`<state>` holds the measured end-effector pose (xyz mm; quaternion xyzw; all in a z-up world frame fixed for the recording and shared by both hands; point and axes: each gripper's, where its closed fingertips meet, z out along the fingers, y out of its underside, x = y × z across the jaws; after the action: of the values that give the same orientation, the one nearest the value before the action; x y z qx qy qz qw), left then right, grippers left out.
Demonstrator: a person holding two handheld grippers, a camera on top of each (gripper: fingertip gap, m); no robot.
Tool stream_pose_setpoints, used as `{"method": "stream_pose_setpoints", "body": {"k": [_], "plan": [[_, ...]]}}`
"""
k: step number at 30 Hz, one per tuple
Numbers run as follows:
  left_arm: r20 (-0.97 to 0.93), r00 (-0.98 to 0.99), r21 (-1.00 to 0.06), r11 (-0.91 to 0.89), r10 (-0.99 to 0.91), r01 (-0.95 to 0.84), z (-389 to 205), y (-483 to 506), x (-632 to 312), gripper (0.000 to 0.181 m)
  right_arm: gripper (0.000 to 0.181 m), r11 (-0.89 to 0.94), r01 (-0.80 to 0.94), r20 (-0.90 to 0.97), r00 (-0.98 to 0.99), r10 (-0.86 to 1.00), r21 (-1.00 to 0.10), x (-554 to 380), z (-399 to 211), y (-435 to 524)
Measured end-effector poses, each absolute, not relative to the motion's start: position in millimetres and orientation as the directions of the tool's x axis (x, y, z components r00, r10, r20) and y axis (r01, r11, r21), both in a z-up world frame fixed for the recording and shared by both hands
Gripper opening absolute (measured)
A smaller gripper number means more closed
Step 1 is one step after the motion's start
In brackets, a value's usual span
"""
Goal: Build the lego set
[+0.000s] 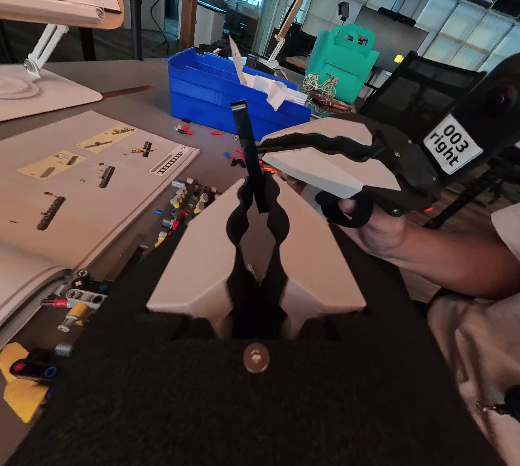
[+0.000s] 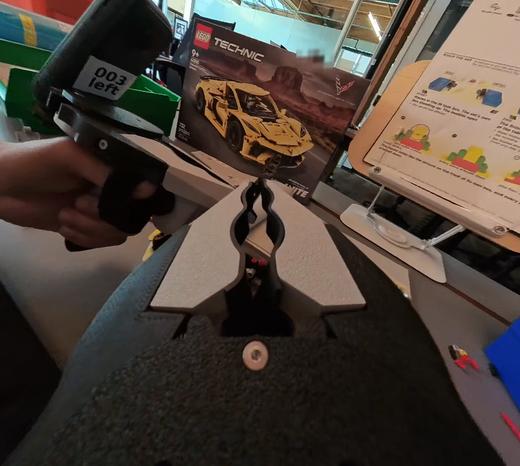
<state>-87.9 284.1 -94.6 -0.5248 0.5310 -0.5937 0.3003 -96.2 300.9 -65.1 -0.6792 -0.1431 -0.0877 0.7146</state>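
Observation:
My left gripper [image 1: 257, 185] is shut on the lower end of a long black beam [image 1: 246, 140], which it holds upright above the table. My right gripper [image 1: 261, 147] comes in from the right, and its closed tips touch the beam's side about halfway up. In the right wrist view the right gripper [image 2: 257, 185] is shut on a small red pin [image 2: 255, 193], with the beam [image 2: 271, 165] seen end-on just beyond its tips. How far the pin sits in the beam is hidden.
An open instruction booklet [image 1: 84, 185] lies at the left. Loose pieces [image 1: 191, 199] are scattered beside it, with more [image 1: 78, 300] near yellow panels [image 1: 19, 385]. A blue bin [image 1: 213, 92] stands behind. The set's box [image 2: 267, 115], a sheet stand [image 2: 450, 115] and a green bin [image 2: 152, 103] stand opposite. Left and right tips are no more than a few centimetres apart.

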Motion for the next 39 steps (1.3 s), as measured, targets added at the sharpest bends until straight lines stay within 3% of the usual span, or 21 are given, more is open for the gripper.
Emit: {"method": "stream_pose_setpoints", "body": {"k": [3,7,10,16,21,24,28,31,33,37,39], "plan": [[0.316,-0.253,-0.941,-0.269,-0.915,-0.203,-96.5,286.2,-87.1,0.007,0.004,0.033,0.335,0.337,0.94,0.049,-0.942,-93.7,-68.9,303.6],[0.183,-0.207,-0.972,-0.145,-0.961,-0.186,-98.6,289.0,-86.5,0.007,0.004,0.02,0.333,0.334,0.942,0.047,-0.943,-93.3,-70.0,304.1],[-0.049,-0.124,-0.978,0.072,-0.991,-0.194,-104.1,296.5,-85.7,0.007,0.004,-0.01,0.346,0.346,0.938,0.039,-0.938,-92.6,-74.1,304.7],[-0.403,-0.032,-0.882,0.397,-0.915,-0.254,-113.4,309.6,-86.0,0.006,0.004,-0.064,0.32,0.318,0.947,0.051,-0.945,-90.5,-83.0,306.5],[-0.338,-0.092,-0.899,0.35,-0.937,-0.265,-118.4,305.5,-87.4,0.007,0.004,-0.091,0.404,0.402,0.915,0.043,-0.91,-90.4,-88.2,307.5],[-0.402,-0.111,-0.863,0.416,-0.909,-0.288,-123.4,307.2,-89.1,0.007,0.004,-0.118,0.418,0.414,0.908,0.06,-0.901,-90.7,-94.2,307.7],[-0.481,-0.139,-0.809,0.499,-0.866,-0.311,-128.5,310.2,-92.4,0.006,0.004,-0.125,0.263,0.245,0.959,0.146,-0.957,-93.7,-99.4,307.9],[-0.474,-0.159,-0.812,0.5,-0.866,-0.302,-128.4,306.3,-92.9,0.006,0.003,-0.131,0.025,-0.005,0.975,0.221,-0.991,-94.8,-99.3,308.1],[-0.441,-0.155,-0.836,0.467,-0.884,-0.287,-125.9,302.5,-91.3,0.008,0.003,-0.123,-0.025,-0.053,0.972,0.229,-0.992,-93.3,-97.2,307.4],[-0.394,-0.161,-0.86,0.425,-0.905,-0.282,-125.7,301.0,-91.1,0.006,0.004,-0.104,0.243,0.225,0.961,0.16,-0.964,-93.0,-96.3,306.5],[-0.396,-0.157,-0.862,0.425,-0.905,-0.276,-124.1,301.4,-91.2,0.005,0.004,-0.096,0.199,0.182,0.971,0.156,-0.975,-93.0,-94.4,306.6]]}}
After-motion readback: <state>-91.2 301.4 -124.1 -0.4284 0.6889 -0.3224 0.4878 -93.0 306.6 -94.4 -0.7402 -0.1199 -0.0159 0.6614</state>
